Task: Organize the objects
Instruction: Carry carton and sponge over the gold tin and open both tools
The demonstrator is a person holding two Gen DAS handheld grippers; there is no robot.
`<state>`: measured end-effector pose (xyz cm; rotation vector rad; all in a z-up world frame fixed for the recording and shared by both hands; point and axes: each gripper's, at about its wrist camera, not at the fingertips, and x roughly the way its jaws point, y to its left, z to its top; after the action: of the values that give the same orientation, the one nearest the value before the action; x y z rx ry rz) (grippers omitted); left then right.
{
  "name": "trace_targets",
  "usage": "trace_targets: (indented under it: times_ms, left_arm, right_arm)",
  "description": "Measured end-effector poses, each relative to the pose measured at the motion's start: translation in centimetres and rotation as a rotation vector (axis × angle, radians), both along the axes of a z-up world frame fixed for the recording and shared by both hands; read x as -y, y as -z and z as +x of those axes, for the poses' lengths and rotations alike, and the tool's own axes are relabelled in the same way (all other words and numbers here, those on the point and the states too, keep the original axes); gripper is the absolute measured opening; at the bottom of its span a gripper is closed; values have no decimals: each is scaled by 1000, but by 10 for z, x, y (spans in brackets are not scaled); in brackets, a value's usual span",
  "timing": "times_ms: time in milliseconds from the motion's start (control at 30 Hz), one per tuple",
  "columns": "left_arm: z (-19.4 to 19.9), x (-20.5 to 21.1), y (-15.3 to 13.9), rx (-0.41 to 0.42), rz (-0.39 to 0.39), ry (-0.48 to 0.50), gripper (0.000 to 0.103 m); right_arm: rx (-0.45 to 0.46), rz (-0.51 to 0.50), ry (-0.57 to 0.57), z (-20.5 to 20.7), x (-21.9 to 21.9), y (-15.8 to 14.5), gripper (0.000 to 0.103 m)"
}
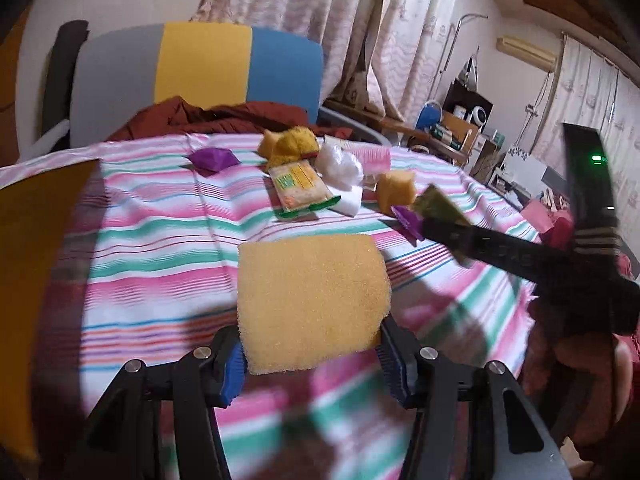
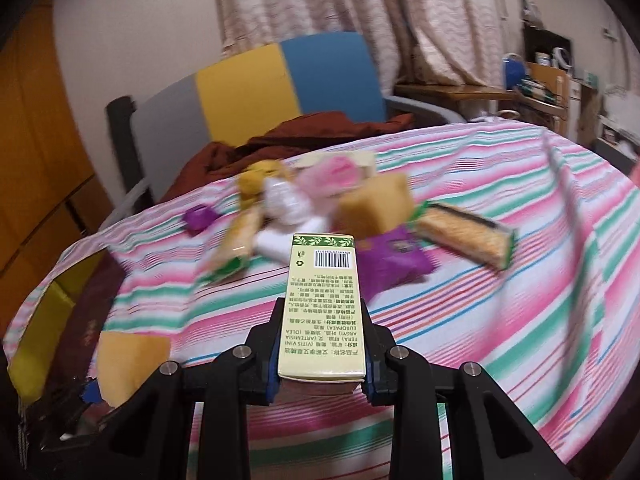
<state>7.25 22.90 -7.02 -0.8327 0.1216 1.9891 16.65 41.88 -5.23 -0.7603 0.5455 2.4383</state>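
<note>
- Yellow sponge (image 1: 312, 300) clamped between blue pads (image 1: 232, 372) of left tongs (image 1: 316, 364), partly open around it, at 6 o'clock in left wrist view, lifted above striped cloth (image 1: 160, 240).
- Pale green box (image 2: 322, 312) with barcode and printed text pinched in right tongs (image 2: 320, 376), closed as narrow as they go on it, at 6 o'clock in right wrist view; far end pointing toward 12 o'clock.
- Same sponge also visible in right wrist view at 8 o'clock, beside edge of cloth.
- Right tongs seen from left wrist view at 3 o'clock, black arms slanting in, box tip (image 1: 436, 204) at front, hand (image 1: 580, 360) gripping the handle below.
- Purple packet (image 2: 394, 260) on cloth just beyond box at 1 o'clock in right wrist view.
- Green-edged snack packet (image 1: 300, 190) near centre of cloth, at 12 o'clock from sponge in left wrist view; white block (image 1: 348, 202) touching its right side.
- Small sponge cube (image 1: 396, 192) just right of white block; white crumpled bag (image 1: 340, 162) behind.
- Second snack packet (image 2: 464, 240) at 2 o'clock in right wrist view, blurred.
- Small purple wrapper (image 1: 214, 159) at 11 o'clock, apart from pile.
- Yellow plush item (image 1: 290, 144) and pink packet (image 1: 370, 156) at far side of pile.
- Dark red fabric (image 1: 224, 118) past cloth's far edge, then chair (image 1: 200, 64) with grey, yellow, blue back, then curtains (image 1: 340, 20).
</note>
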Motion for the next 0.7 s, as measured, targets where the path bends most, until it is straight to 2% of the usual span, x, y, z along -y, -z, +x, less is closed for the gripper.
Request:
trace_targets:
  times_ms: [233,400,567,700]
  left_arm:
    - [-9,71,-25,22,65,-101,56]
    - [-27,126,-37,22,70,-230,57]
    - [-61,170,-43,10,23,-397,57]
    - [-93,194,-33,21,-86,-514,57]
  right_arm:
    - [-1,-1,-179,-27,59,-12,30]
    - [-22,-8,-316,-52,110,-23,31]
    - [-30,12,-458,-80,161,-37,31]
    - [11,8,-574,-111,207,-37,31]
